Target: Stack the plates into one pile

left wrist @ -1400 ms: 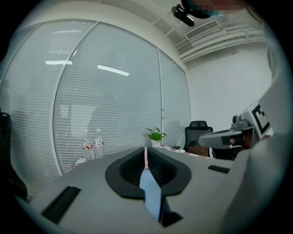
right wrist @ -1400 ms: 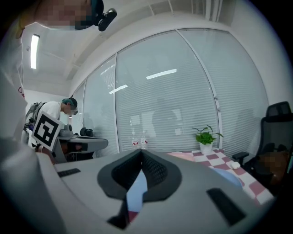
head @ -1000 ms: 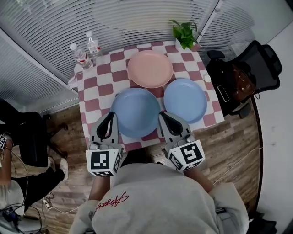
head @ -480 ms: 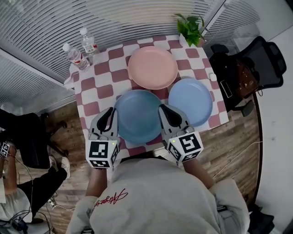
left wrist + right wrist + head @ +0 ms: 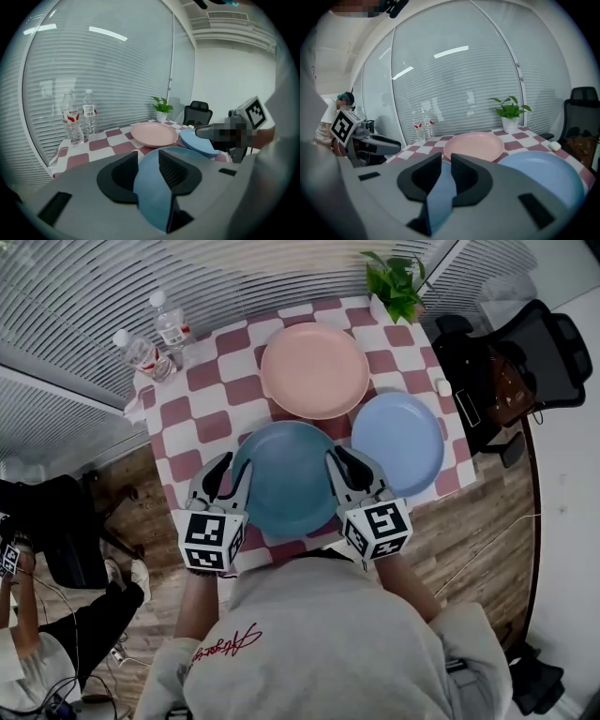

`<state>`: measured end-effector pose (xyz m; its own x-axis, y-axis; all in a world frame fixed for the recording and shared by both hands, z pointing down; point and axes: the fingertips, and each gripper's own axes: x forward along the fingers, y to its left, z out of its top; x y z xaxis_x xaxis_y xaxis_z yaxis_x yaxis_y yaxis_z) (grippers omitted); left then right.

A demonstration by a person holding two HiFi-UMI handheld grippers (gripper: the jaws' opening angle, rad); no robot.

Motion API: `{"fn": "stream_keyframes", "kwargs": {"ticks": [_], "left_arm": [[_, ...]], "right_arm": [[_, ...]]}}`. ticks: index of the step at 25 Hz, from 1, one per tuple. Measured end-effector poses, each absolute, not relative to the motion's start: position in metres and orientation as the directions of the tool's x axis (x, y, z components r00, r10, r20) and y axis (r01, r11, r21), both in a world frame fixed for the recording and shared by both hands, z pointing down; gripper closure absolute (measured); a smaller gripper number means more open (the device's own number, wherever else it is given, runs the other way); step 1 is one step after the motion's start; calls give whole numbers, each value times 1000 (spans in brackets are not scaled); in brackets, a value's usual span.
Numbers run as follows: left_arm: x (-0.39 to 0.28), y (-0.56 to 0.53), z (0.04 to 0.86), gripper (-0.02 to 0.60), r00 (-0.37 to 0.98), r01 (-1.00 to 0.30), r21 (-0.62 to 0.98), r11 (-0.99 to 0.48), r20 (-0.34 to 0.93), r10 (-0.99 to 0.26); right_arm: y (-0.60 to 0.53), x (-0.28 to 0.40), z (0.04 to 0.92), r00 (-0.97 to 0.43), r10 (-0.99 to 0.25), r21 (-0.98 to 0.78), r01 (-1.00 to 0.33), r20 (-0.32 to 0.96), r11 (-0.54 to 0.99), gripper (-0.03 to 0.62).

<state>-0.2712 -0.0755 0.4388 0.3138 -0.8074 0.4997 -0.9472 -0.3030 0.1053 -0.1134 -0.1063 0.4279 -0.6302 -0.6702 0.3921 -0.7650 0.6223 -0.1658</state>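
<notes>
Both grippers have come down onto the teal-blue plate point(image 5: 286, 479) at the table's near edge, with the left gripper point(image 5: 228, 467) at its 9 o'clock rim and the right gripper point(image 5: 343, 459) at 3 o'clock. Their jaws have just been opening — rim between them, not yet clamped — so a two-sided lift looks next.

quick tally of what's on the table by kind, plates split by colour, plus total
pink plate: 1
blue plates: 2
water bottles: 2
potted plant: 1
small white object: 1
Total: 7
</notes>
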Motion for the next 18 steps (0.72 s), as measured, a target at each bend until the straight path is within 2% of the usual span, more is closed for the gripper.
{"fn": "stream_keyframes", "kwargs": {"ticks": [5, 18], "left_arm": [[-271, -83, 453, 436, 342, -939, 157, -306, 520, -782], [-285, -80, 487, 419, 350, -935, 171, -311, 595, -724]], "right_arm": [[-107, -113, 450, -599, -667, -156, -784, 444, 601, 528], [-107, -94, 487, -500, -673, -137, -845, 545, 517, 510]]}}
